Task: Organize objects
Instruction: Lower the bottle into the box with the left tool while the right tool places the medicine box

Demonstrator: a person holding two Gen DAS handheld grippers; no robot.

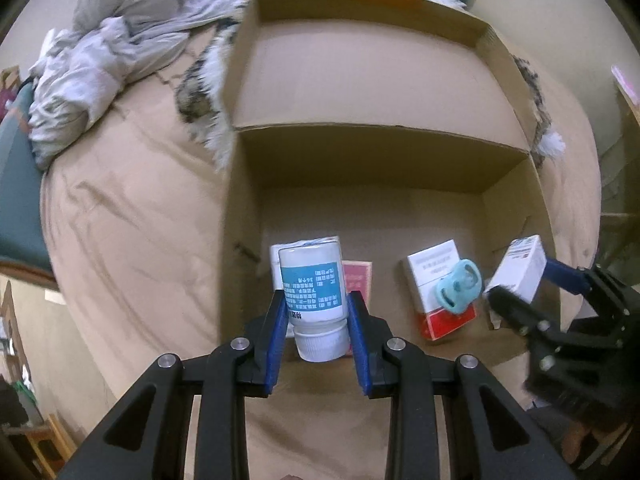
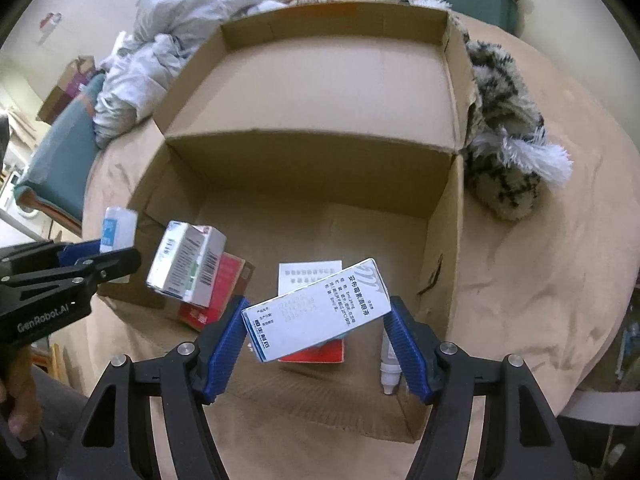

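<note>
we have the left gripper [image 1: 318, 312] pinching a white pill bottle [image 1: 314, 294] across its body, cap toward us and long axis running away along the fingers, poised over the near left part of the cardboard box [image 1: 506, 184]. our right gripper [image 2: 316, 330] clamps a white medicine carton [image 2: 320, 312] crosswise, its long axis tilted up to the right, over the near compartment just above the red-and-white box [image 2: 316, 354] on the floor. both loads sit over that compartment, so we judge each mainly needs lowering, the right one nearer the middle.
</note>
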